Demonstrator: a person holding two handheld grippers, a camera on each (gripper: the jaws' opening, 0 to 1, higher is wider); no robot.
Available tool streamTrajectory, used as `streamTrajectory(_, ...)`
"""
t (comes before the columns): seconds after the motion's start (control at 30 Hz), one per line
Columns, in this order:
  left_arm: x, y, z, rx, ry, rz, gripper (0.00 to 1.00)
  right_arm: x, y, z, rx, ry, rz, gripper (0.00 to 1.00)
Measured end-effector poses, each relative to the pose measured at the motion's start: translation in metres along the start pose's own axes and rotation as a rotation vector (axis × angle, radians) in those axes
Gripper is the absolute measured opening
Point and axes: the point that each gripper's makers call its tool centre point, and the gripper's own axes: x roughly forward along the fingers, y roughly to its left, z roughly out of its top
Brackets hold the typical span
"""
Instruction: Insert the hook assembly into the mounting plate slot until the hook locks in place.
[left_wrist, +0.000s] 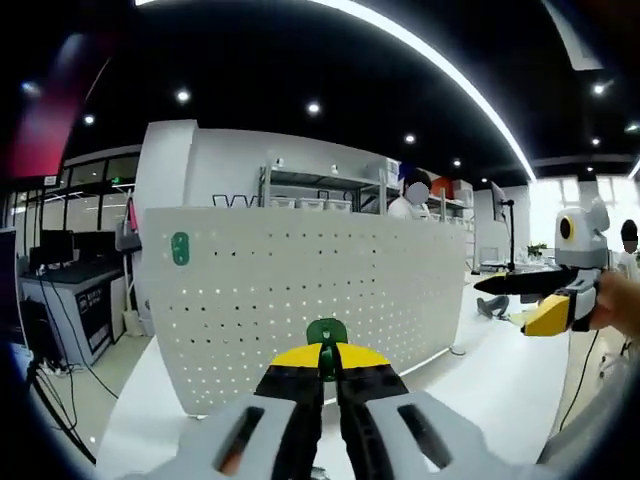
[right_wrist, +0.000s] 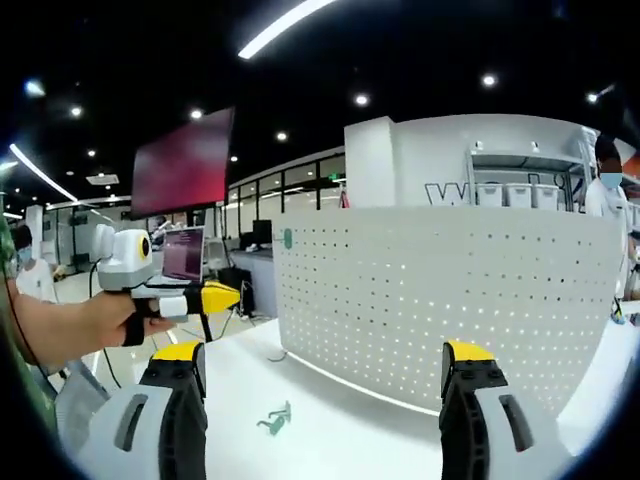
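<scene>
Left hand-held gripper holds a green hook in front of the pegboard; right one stands wide and empty.

In the left gripper view my left hand-held gripper has its yellow-tipped jaws pinched narrow on a green hook, held just in front of the white perforated mounting plate that stands upright on the white worktop. A second green hook already sits high on the plate's left side. In the right gripper view my right hand-held gripper has its jaws spread wide apart with nothing between them, and another green hook piece lies on the worktop near the plate's foot. A person stands beyond the plate by the shelving.
</scene>
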Motion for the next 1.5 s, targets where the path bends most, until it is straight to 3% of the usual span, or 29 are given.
streamTrajectory(0.27,0.019,0.029,0.041,0.039,-0.090,0.070,0.03,-0.003,-0.004,-0.002,0.008,0.001,-0.004,1.00)
streamTrajectory(0.53,0.035,0.051,0.067,0.070,-0.147,0.119,0.03,0.000,-0.012,-0.008,0.018,0.013,-0.009,1.00)
streamTrajectory(1.5,0.100,0.111,0.098,0.173,-0.237,0.258,0.03,0.007,-0.039,-0.022,0.043,0.050,-0.050,0.98)
